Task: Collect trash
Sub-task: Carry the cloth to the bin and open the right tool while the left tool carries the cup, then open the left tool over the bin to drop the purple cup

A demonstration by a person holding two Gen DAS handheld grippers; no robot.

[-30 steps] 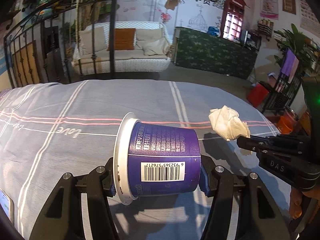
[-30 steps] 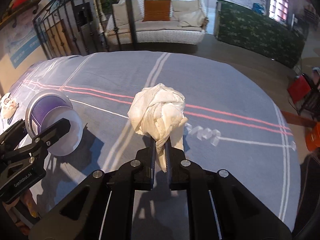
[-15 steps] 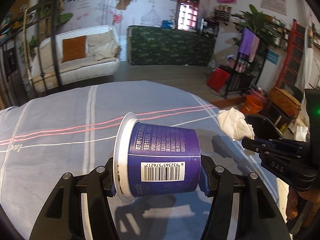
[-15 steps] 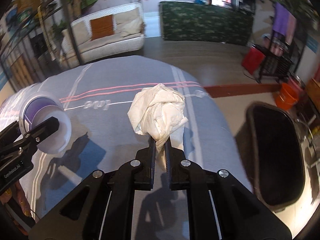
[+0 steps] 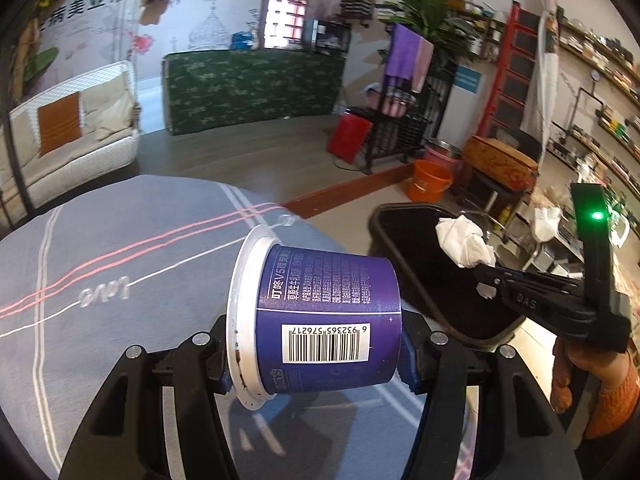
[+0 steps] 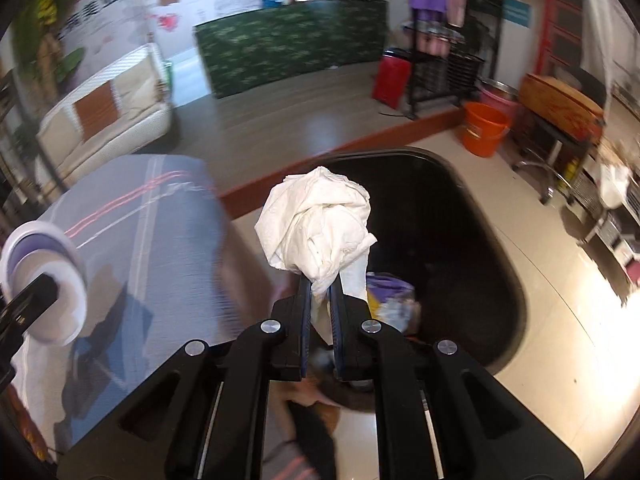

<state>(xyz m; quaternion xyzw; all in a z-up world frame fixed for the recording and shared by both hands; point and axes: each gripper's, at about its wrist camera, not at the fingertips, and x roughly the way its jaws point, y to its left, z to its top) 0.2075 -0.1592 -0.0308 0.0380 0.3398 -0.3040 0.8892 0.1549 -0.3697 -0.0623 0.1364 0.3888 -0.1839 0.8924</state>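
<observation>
The left claw pinched a purple cup sideways above the tabletop. The right claw pinched a crumpled tissue over the black bin.

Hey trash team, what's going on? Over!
Left gripper clamps purple cup, over the table. Right gripper pinches crumpled tissue above black bin. Nothing blocking.

My left wrist camera looks down along its fingers; my right does likewise, nearer the black bin, which both views share.
</observation>
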